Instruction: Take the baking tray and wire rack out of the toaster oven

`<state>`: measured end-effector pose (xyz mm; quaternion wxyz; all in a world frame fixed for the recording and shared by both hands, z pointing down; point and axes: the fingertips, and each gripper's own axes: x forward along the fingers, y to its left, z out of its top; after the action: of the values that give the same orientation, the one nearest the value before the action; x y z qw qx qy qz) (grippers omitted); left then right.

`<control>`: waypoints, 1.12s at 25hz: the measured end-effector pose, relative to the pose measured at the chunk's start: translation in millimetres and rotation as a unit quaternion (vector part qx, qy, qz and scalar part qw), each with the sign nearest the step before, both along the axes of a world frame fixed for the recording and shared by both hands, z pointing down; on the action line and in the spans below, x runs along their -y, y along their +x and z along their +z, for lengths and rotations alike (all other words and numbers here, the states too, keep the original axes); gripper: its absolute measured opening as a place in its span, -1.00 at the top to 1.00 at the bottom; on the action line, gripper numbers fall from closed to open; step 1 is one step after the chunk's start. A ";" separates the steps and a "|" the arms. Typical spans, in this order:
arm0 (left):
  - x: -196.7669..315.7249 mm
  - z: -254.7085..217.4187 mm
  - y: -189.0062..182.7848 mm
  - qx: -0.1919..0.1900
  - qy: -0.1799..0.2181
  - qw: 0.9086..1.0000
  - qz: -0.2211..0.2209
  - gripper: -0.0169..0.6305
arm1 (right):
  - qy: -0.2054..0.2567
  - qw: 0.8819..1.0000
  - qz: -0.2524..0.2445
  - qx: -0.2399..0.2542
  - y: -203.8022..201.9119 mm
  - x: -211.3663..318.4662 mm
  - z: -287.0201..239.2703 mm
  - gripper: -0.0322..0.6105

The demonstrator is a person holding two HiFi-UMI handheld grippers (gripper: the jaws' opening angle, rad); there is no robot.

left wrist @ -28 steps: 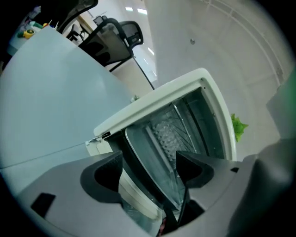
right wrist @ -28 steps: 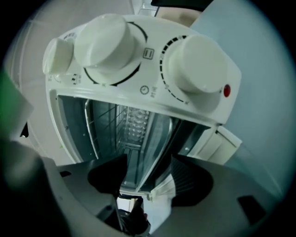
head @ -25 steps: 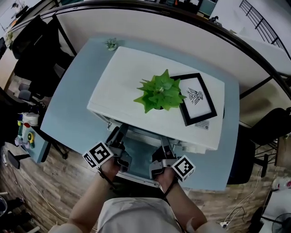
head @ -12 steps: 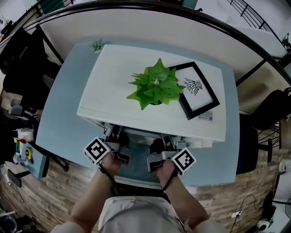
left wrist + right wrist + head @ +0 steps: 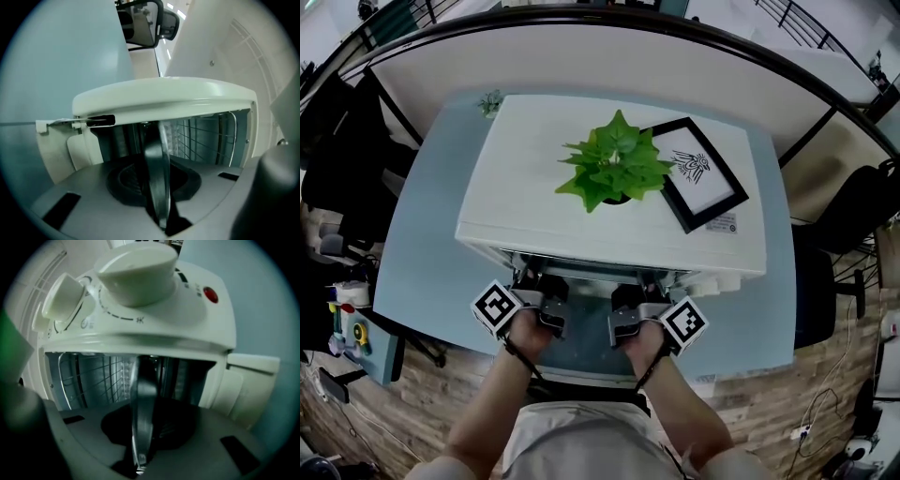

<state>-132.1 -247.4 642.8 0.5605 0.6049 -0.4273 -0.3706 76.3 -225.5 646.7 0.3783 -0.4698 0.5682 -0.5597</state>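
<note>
The white toaster oven (image 5: 520, 187) stands on a blue-grey table with its door (image 5: 581, 349) folded down toward me. Both grippers reach level into its mouth. The baking tray's dark metal rim (image 5: 157, 168) runs between the left gripper's (image 5: 157, 190) black pads, which are closing and press on it. The same rim (image 5: 142, 408) sits between the right gripper's (image 5: 143, 430) closing pads. The wire rack (image 5: 206, 133) (image 5: 96, 376) shows inside the cavity behind the tray. In the head view the left gripper (image 5: 546, 302) and right gripper (image 5: 628, 307) sit side by side under the oven's front edge.
A green potted plant (image 5: 614, 169) and a black picture frame (image 5: 698, 183) rest on the oven's top. Two white knobs (image 5: 136, 270) and a red lamp (image 5: 211, 295) lie beside the right gripper. The table (image 5: 427, 244) reaches out left and right; black chairs (image 5: 342, 150) stand beyond.
Both grippers have pushed a little farther into the oven mouth and lower, and their jaws have closed from wide apart down onto the tray's front rim.
</note>
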 end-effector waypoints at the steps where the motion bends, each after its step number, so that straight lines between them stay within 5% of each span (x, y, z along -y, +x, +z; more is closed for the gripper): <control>1: -2.2 0.3 0.1 0.003 -0.001 1.000 0.003 0.73 | -0.004 1.000 0.001 0.002 0.1 -2.5 0.3 0.70; 17: -100.4 0.8 -8.0 0.052 -0.074 0.995 0.051 0.78 | -0.108 0.994 -0.023 0.002 -15.4 -100.1 -2.9 0.82; 28: -174.0 -19.7 -12.0 0.012 -0.124 0.991 0.053 0.79 | -0.166 0.985 -0.056 -0.005 -24.8 -173.0 -27.1 0.83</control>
<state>-144.1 -73.4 623.1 0.6450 0.5566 -0.4440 -0.2776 51.6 -52.5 619.6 0.2602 -0.4967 0.4948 -0.6639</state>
